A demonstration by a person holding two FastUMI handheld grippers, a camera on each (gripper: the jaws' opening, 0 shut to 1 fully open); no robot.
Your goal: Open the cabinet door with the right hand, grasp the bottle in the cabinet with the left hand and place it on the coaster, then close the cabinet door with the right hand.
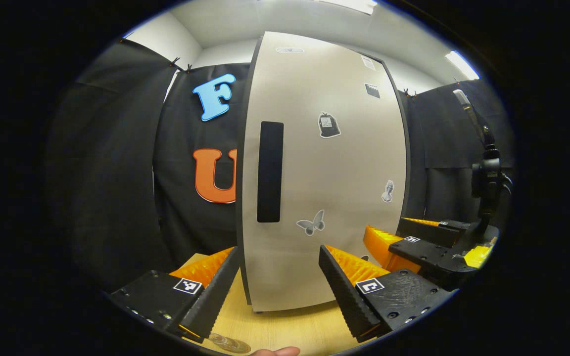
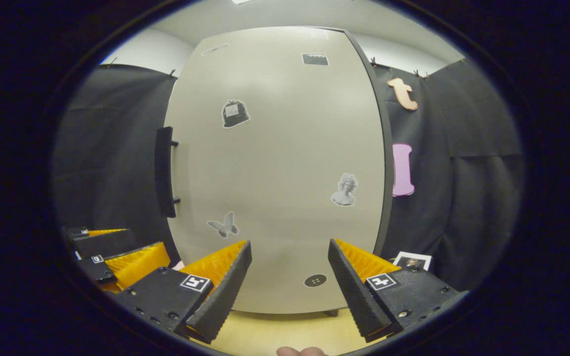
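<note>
Closed cabinet door (image 2: 275, 163) before both wide-open hand-held grippers (image 1: 280, 287) (image 2: 290, 282); possibly coins (image 1: 228, 342) below.

Left gripper (image 1: 280, 277) fingers spread; right gripper (image 2: 290, 272) fingers spread, level

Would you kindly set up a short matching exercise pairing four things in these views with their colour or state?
Things:
1. cabinet door
2. door handle
3. left hand-held gripper
4. tabletop

Colour or state:
A. black, upright bar
B. light wood
C. closed, with stickers on it
D. open, holding nothing

Pairs: 1-C, 2-A, 3-D, 4-B
</note>
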